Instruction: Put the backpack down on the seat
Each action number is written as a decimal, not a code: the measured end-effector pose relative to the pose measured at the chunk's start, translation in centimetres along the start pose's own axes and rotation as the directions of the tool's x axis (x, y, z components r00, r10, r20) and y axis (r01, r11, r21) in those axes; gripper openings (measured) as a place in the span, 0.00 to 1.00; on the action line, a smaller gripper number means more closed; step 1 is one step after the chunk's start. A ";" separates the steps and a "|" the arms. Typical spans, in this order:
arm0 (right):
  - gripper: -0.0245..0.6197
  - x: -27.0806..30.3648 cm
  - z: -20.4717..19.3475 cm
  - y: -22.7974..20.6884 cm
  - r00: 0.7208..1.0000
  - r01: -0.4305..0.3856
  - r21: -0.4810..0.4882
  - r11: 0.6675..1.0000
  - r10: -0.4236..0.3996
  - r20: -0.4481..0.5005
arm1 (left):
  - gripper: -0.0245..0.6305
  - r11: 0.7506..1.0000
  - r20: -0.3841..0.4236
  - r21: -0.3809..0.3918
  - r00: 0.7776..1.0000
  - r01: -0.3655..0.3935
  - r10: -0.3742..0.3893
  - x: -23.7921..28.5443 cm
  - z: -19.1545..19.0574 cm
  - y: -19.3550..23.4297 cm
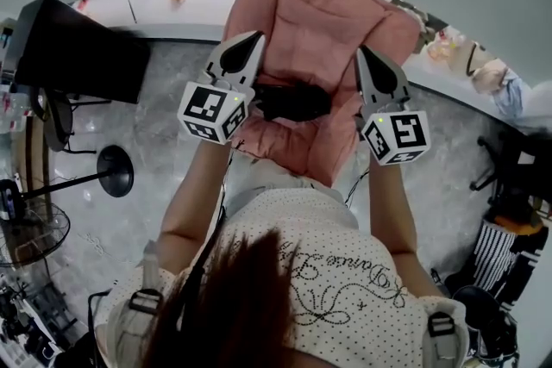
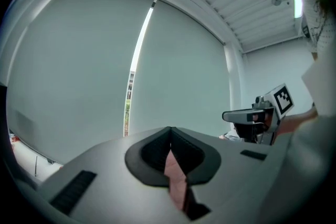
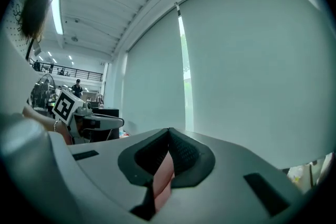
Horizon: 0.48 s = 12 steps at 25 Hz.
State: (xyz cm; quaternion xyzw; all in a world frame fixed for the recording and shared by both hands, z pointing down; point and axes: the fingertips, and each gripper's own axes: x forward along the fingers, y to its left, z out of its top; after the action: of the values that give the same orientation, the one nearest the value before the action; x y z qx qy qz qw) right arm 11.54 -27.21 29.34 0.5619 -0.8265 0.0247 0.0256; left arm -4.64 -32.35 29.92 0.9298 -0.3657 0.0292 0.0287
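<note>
A pink quilted backpack (image 1: 321,30) hangs in the air in front of me, held up between both grippers, with a black part (image 1: 293,101) at its middle. At the bag's left edge is my left gripper (image 1: 242,50), shut on a pink strap (image 2: 177,180) that shows between its jaws (image 2: 170,153). On the bag's right edge my right gripper (image 1: 373,63) is likewise shut on pink strap fabric (image 3: 164,180), seen in its own view (image 3: 169,153). Both gripper views point up at a pale window blind (image 2: 105,71). No seat can be told apart in any view.
A black slab-like object (image 1: 82,47) stands at the left. Below it is a stand with a round black base (image 1: 115,171), and a fan (image 1: 30,237) at the lower left. Striped and dark items (image 1: 500,254) crowd the right. The floor is grey marble (image 1: 164,142).
</note>
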 end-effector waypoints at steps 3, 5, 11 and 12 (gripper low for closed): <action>0.06 -0.3 1.9 0.4 0.998 0.014 -0.031 0.999 -0.013 0.062 | 0.04 1.000 0.034 0.007 0.999 -0.001 0.000 -0.5 1.4 -0.1; 0.06 -0.6 2.9 0.2 0.995 0.026 -0.031 0.999 -0.023 0.093 | 0.04 1.000 0.047 0.026 0.999 -0.001 0.000 -0.5 2.1 -0.3; 0.05 -1.0 3.6 -0.9 0.993 0.038 -0.011 0.999 -0.037 0.109 | 0.04 0.998 0.064 0.057 0.998 -0.003 0.000 0.2 2.7 -1.5; 0.05 -0.9 3.6 -0.8 0.994 0.038 -0.008 0.999 -0.037 0.105 | 0.04 0.998 0.068 0.057 0.998 -0.002 -0.002 0.3 2.9 -1.6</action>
State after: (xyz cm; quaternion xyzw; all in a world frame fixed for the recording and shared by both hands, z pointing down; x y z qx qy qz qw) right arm 12.61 -26.91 25.71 0.5778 -0.8160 -0.0096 -0.0146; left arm -3.23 -31.61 27.03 0.9307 -0.3655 0.0077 -0.0103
